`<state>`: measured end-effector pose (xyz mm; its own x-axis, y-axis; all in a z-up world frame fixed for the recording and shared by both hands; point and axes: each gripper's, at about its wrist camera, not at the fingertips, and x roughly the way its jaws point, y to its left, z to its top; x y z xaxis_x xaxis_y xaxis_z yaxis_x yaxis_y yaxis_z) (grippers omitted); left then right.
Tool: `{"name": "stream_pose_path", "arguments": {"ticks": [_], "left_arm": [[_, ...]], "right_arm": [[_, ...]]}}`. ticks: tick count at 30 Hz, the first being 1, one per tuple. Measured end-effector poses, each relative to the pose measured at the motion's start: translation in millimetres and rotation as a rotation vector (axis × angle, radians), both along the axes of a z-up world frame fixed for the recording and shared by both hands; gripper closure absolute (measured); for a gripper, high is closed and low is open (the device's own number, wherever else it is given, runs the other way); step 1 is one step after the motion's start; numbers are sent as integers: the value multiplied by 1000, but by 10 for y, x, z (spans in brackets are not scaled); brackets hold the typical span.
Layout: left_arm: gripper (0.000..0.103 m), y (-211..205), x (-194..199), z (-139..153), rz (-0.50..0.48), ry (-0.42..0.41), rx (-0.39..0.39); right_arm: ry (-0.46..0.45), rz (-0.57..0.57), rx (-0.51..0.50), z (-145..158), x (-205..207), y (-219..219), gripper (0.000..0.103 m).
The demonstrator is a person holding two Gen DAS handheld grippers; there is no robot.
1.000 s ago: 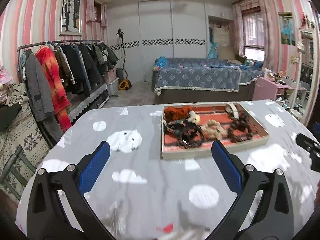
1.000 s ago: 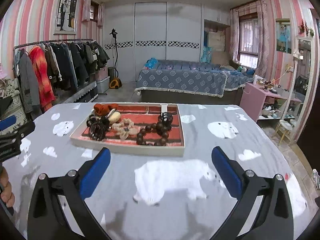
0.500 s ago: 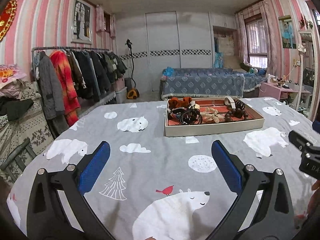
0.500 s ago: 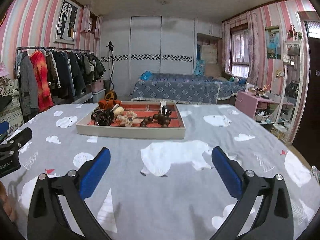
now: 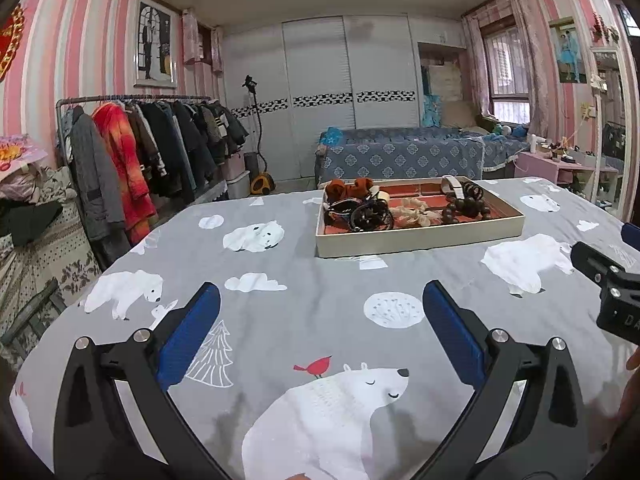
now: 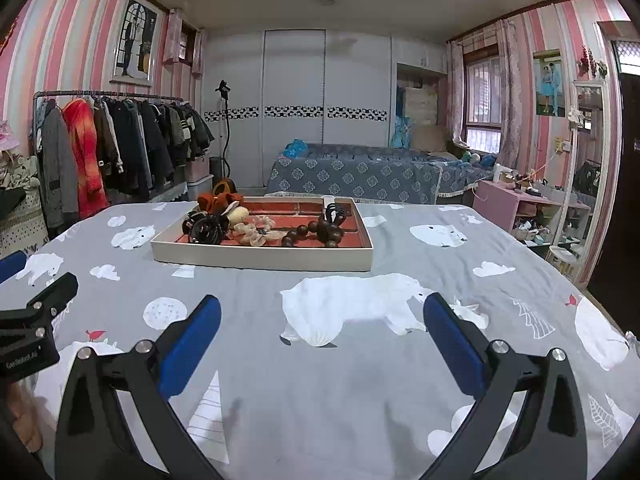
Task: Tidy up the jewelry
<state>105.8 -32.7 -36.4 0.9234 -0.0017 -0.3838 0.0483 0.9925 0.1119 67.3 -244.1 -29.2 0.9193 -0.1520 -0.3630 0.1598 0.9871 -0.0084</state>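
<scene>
Both the left gripper point(image 5: 320, 304) and the right gripper point(image 6: 322, 316) hung with jaws released and empty, well short of the jewelry tray point(image 6: 260, 258). Bare tabletop point(image 6: 320, 380) lay between them and the tray's near edge; beads point(image 6: 316, 232) sat inside.

Tray point(image 5: 418, 238) on table point(image 5: 304, 280), jewelry point(image 5: 466, 204) inside.

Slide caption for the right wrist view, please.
Open right hand-held gripper facing the jewelry tray on polar-bear tablecloth.
</scene>
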Motion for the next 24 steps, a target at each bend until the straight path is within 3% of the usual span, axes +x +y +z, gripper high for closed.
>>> {"name": "stream_pose_path", "arguments": {"ticks": [24], "left_arm": [[5, 101, 85, -57, -39, 52, -59]], "right_arm": [[-15, -10, -8, 8, -37, 18, 4]]}}
